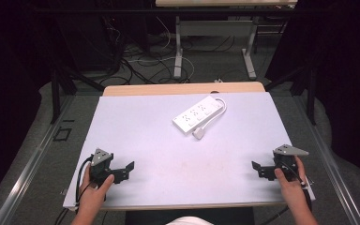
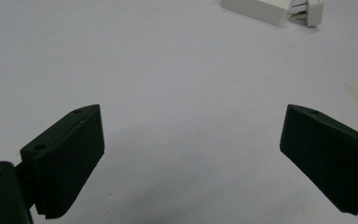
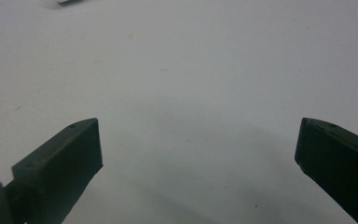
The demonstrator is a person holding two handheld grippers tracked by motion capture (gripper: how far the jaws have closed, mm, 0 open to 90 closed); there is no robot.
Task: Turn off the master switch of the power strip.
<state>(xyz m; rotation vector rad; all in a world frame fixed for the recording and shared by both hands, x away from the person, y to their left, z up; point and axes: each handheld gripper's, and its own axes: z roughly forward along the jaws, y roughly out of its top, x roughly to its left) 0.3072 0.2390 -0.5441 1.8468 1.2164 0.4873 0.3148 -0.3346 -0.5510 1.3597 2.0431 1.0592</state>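
Both my grippers, left gripper [image 1: 127,168] and right gripper [image 1: 258,167], gape empty; the power strip [image 1: 198,114] looks rigid, light and slick, so I'd pinch its long sides.

No text, label, brand, number or sign could be read anywhere; the white power strip [image 1: 199,115], well ahead of each hand-held gripper, showed no legible marking.

Both grippers — left gripper [image 1: 127,168], right gripper [image 1: 256,167] — are black, with 2 wedge-shaped jaws, grey 3-cornered plates, black cables.
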